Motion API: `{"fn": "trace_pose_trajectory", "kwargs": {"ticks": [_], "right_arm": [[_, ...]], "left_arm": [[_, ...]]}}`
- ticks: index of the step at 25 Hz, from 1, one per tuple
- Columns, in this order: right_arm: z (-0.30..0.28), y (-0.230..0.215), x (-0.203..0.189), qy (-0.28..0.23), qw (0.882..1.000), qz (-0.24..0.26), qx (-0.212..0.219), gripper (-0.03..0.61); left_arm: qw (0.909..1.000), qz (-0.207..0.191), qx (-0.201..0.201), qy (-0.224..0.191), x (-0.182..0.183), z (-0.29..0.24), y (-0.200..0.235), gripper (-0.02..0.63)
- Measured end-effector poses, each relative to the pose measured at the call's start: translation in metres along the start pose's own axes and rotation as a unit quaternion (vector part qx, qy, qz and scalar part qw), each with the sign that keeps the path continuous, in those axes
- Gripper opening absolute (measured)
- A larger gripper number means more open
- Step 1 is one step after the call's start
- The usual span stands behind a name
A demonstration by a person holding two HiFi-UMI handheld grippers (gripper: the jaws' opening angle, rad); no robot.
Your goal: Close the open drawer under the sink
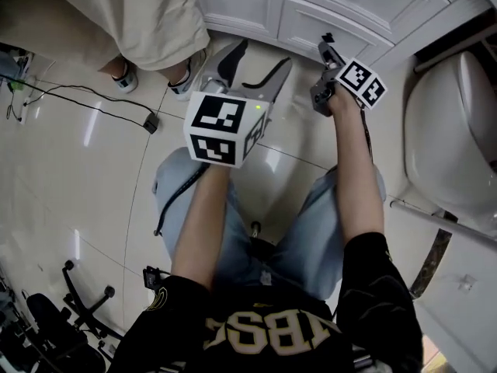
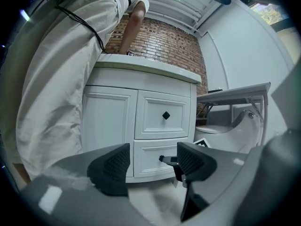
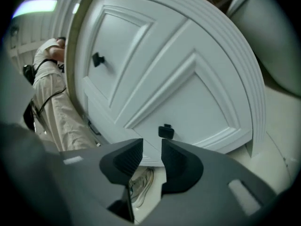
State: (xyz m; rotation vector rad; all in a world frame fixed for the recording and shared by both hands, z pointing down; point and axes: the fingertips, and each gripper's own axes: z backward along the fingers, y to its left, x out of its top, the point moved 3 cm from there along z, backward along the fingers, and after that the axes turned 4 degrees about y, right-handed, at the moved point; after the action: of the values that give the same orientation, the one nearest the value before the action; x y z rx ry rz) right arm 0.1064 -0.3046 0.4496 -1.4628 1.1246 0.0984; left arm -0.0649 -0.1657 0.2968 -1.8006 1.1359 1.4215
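Observation:
The white vanity cabinet [image 1: 248, 2] has two drawers, each with a black knob. The lower drawer [image 1: 334, 22] seems to stand slightly proud of the cabinet front. My right gripper [image 1: 324, 47] is at that drawer's knob [image 1: 328, 36]. In the right gripper view the knob [image 3: 165, 131] sits just beyond the right gripper [image 3: 151, 154], whose jaws stand a narrow gap apart with nothing between them. My left gripper [image 1: 266, 51] hangs open and empty, well short of the cabinet. In the left gripper view the left gripper [image 2: 153, 161] faces the lower drawer [image 2: 155, 157]; the upper knob [image 2: 166, 115] shows above.
A person in beige trousers [image 1: 147, 14] stands close at the cabinet's left, shoes [image 1: 186, 80] on the tiled floor. A white toilet [image 1: 450, 130] is at the right. Black cables [image 1: 93, 103] cross the floor at left, and a chair base [image 1: 70, 309] sits at lower left.

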Motion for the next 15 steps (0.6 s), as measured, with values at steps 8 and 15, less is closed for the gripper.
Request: {"fn": "trace_pose_trajectory", "kwargs": {"ticks": [8, 15], "right_arm": [[0.103, 0.077, 0.028, -0.03, 0.971, 0.237, -0.009, 0.124], [0.191, 0.104, 0.047, -0.11, 0.927, 0.354, -0.059, 0.191]], "left_arm": [[0.9992, -0.015, -0.033, -0.018, 0.006, -0.009, -0.029, 0.316], [0.9976, -0.02, -0.043, -0.05, 0.017, -0.009, -0.052, 0.316]]}}
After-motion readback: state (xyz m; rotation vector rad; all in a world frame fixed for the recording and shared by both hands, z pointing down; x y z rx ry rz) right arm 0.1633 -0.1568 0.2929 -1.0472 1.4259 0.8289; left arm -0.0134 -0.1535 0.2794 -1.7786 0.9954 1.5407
